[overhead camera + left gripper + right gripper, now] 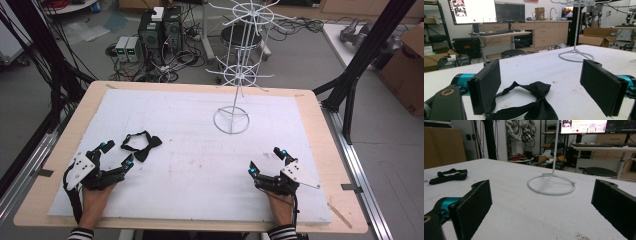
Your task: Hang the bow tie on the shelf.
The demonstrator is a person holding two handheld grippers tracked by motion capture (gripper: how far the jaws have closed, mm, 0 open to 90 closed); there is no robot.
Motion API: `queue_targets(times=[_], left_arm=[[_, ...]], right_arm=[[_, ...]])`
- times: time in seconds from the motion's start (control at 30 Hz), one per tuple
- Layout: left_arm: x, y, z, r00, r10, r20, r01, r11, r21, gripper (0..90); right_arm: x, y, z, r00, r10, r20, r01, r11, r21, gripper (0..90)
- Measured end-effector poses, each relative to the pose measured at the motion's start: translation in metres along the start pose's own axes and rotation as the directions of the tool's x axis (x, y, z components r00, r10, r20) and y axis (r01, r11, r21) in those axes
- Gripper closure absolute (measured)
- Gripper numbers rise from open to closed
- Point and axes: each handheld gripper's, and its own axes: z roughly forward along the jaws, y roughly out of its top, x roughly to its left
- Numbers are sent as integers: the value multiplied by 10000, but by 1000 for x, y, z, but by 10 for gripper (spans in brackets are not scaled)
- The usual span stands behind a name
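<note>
Left claw (544,93) spread wide, both black padded jaws low over the white desk (564,72). Black bow tie (534,102) lying flat between the jaws, strap looped close to the left-hand one. Farther off, white wire display stand (576,53) upright on its ring base. Beyond, monitors (486,11) and wooden cabinets (546,33).

The high view looks forward and down from above the person's edge of the tabletop (310,125), far enough back to take in the whole surface, with the white wire stand (235,75) at its far middle. The left gripper view sits low and close to the surface, facing the stand (576,53) from its near left, over a black bow tie (534,100). The right gripper view, equally low, faces the stand (551,185) from its near right. All three views share the stand's ring base and the bow tie.
</note>
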Motion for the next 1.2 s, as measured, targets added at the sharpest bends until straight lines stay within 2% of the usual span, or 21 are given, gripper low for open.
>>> queue_targets(times=[0.47, 0.6, 0.77, 0.9, 1.1, 1.2], left_arm=[[0, 0, 0, 10000, 47, -24, -47, 10000, 12, 170], [1, 0, 0, 9999, -124, -55, 123, 9999, -11, 163], [1, 0, 0, 10000, -33, -86, 33, 10000, 23, 159], [1, 0, 0, 9999, -127, -100, 127, 9999, -45, 159], [1, 1, -1, 9994, -143, -316, 144, 9999, 42, 157], [1, 2, -1, 9996, -185, -233, 190, 9995, 243, 157]], right_arm=[[0, 0, 0, 10000, -36, 21, 36, 10000, 1, 21], [0, 0, 0, 10000, -38, 89, 39, 10000, -24, 21], [0, 0, 0, 10000, -3, 78, 3, 10000, -29, 21], [0, 0, 0, 9999, -22, 101, 22, 10000, -49, 21], [0, 0, 0, 9999, 6, 143, -6, 10000, -42, 22], [1, 0, 0, 9998, 61, 163, -60, 10000, -21, 22]])
